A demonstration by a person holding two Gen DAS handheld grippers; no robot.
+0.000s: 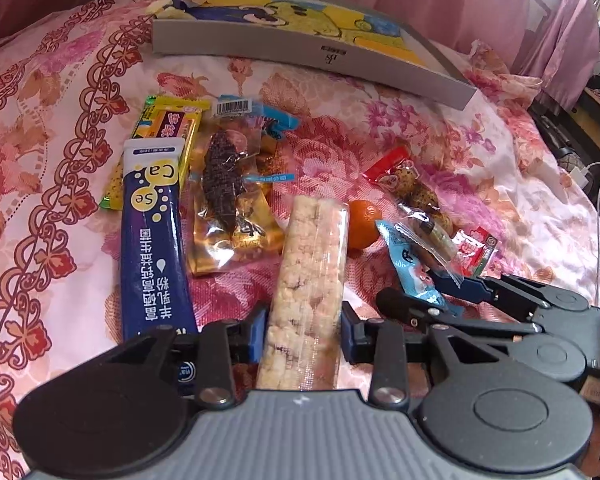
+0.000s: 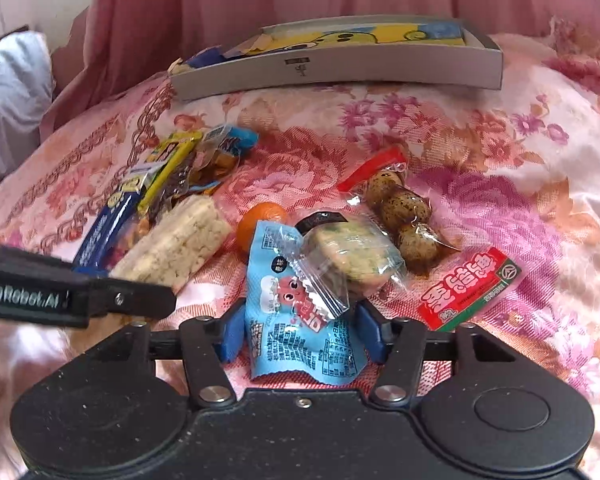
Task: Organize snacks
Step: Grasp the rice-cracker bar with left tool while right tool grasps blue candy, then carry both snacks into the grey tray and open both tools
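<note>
Little is judged done: the grey box (image 2: 340,68) at twelve o'clock holds no loose snacks. The left gripper (image 1: 304,332) brackets the rice bar (image 1: 308,280), the right gripper (image 2: 300,332) the blue packet (image 2: 296,320); whether either is clamped cannot be told

We see a long clear pack of puffed rice cakes (image 1: 308,292) lying flat beside a small orange (image 1: 363,230) and a light-blue snack packet (image 2: 300,320).

Bare floral bedspread (image 2: 320,120) lies open between the snack heaps and the grey box (image 2: 340,68). Nearer, the rice-cracker bar (image 1: 308,292), mandarin (image 2: 260,224) and blue packet (image 2: 300,320) crowd together, leaving only narrow gaps.
</note>
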